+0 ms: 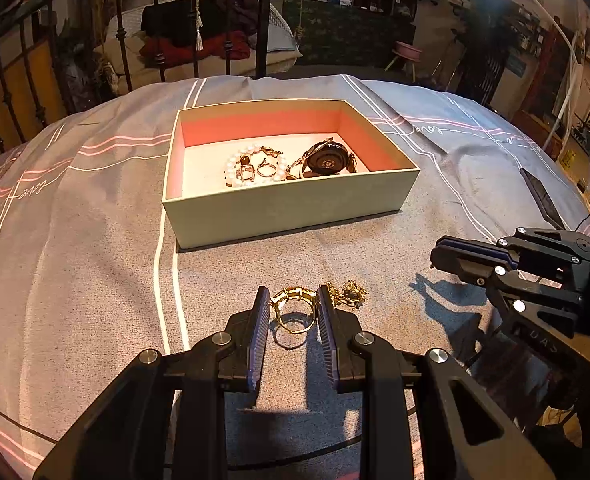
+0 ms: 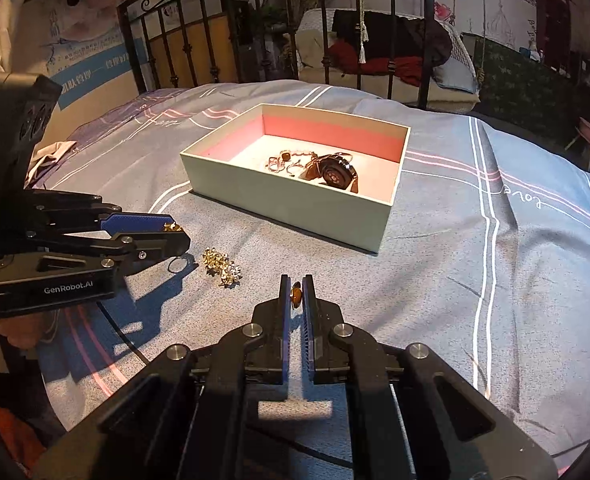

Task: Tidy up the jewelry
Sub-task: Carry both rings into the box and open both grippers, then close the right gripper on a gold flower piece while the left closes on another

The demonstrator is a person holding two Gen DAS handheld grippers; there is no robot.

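From the left wrist view, the open box (image 1: 287, 200) sits near the middle of the bed (image 1: 95, 240) and already holds a pearl bracelet (image 1: 255, 166), some small rings inside its loop, and a dark watch (image 1: 329, 160). So part of the sorting looks done. The left gripper (image 1: 293, 310) is clenched on a gold ring (image 1: 293, 308), held just above the bedspread on the near side of the box. A gold flower-shaped piece (image 1: 349, 294) lies on the cover touching or just beside its right finger; I cannot tell which. The right gripper (image 1: 451, 254) hangs off to the right, its tips seen side-on, nothing readable between them here.

From the right wrist view, the right gripper (image 2: 296, 294) is closed tight on a small amber-stoned piece (image 2: 296, 296), lifted off the bed. The left gripper (image 2: 171, 236) shows gold at its tips. Two clustered gold and silver pieces (image 2: 221, 269) lie loose on the bedspread between both grippers, short of the box (image 2: 295, 208).

Judged from this: two items are in hand and not yet boxed, at least the clustered pieces are left. The box's near wall must be cleared; nothing else blocks the way.
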